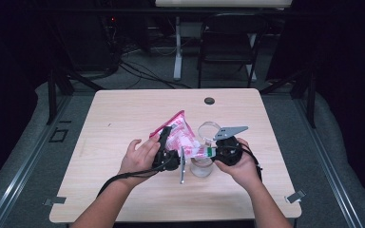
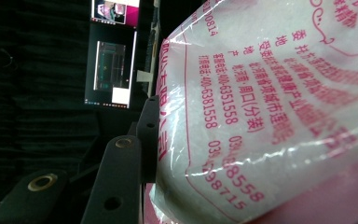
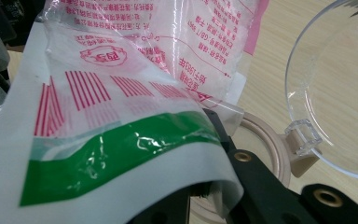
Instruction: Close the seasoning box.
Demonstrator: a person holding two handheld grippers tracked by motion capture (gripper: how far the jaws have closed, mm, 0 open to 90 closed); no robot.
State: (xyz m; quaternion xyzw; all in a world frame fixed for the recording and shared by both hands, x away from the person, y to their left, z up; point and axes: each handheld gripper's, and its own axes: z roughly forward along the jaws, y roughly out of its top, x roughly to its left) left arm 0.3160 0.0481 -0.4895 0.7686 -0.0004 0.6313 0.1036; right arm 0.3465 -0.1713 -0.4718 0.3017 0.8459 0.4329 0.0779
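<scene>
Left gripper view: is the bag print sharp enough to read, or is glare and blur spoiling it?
Left gripper view: print on the bag sharp mid-frame, blurred at right, glare streaks along creases. Right gripper view: green band near the lens soft, clear lid shows reflections. High view: table lit, surroundings dark.

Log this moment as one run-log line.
left gripper: shut on bag | right gripper: shut on bag corner | bag tilted over open jar | lid flipped up

My left gripper (image 1: 163, 142) and right gripper (image 1: 217, 152) are black with brass-ringed screw holes, trailing black cables; the right bears a grey three-cornered plate.
</scene>
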